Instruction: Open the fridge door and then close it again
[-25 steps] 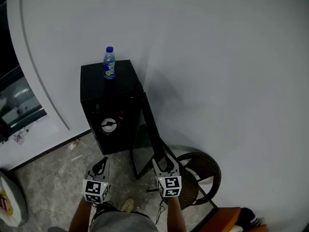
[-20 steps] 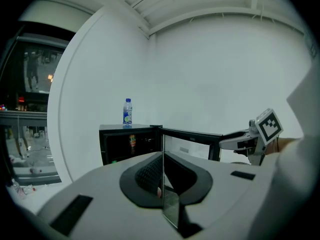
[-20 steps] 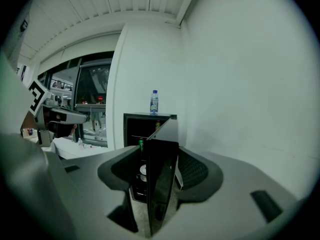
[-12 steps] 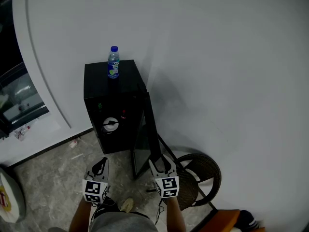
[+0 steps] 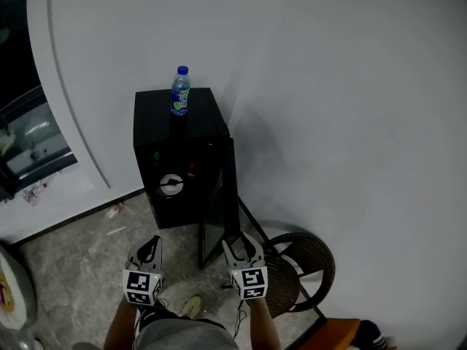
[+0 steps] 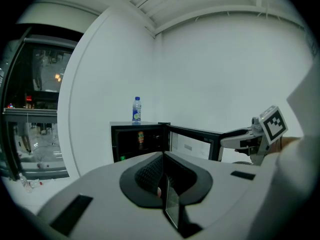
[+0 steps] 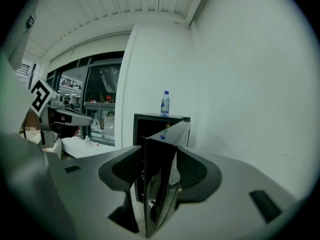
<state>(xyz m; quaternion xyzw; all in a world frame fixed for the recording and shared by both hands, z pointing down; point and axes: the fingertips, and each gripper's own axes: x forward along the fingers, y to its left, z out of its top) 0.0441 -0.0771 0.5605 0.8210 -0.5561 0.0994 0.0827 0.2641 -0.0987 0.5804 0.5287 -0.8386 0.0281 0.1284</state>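
At right gripper [image 5: 241,242], upright fridge door [image 5: 217,208]

Right gripper [image 7: 160,181] is clamping onto the free edge of the open fridge door [image 7: 167,149], with the door sitting right between both pads. Behind it, the black fridge [image 7: 142,126] is standing against the white wall, and a water bottle [image 7: 165,103] is sitting upright on top.

black all over the fridge [image 5: 179,144] and the fridge door [image 5: 219,210]. blue cap, green-and-blue label on the clear bottle [image 5: 180,92]. white wall [image 5: 350,108]; grey mottled floor [image 5: 73,268]. pale grey left gripper [image 5: 152,243] and right gripper [image 5: 241,240], black-and-white square markers on each cube. possibly orange on a can [image 6: 141,136] inside.
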